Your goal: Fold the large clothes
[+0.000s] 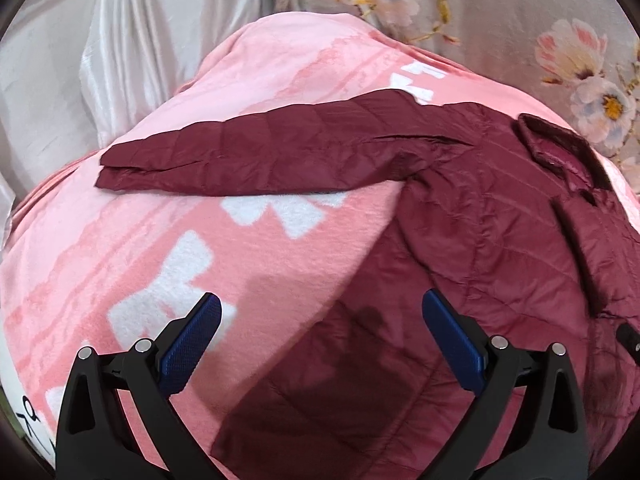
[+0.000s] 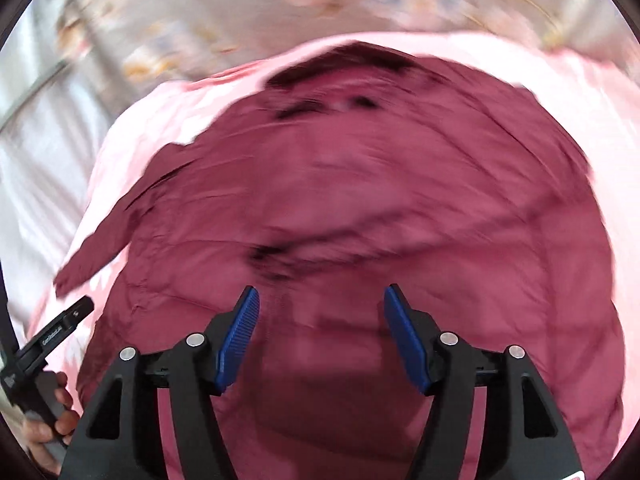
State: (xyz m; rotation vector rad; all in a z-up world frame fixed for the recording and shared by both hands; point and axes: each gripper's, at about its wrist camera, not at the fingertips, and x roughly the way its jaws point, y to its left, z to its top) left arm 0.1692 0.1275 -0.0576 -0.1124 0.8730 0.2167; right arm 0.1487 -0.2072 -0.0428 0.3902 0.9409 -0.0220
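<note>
Surface: a bed under a floral sheet (image 1: 500, 12).
On it: a pink blanket (image 1: 132, 240) with white shapes.
On the blanket: a maroon quilted jacket (image 1: 480, 240), one sleeve (image 1: 248, 152) stretched out sideways.

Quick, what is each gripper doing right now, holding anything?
Left gripper: open, holding nothing, above the maroon jacket.
Right gripper: open, holding nothing, over the same jacket.

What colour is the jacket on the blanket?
Dark maroon jacket; sharpest in the left wrist view.
</note>
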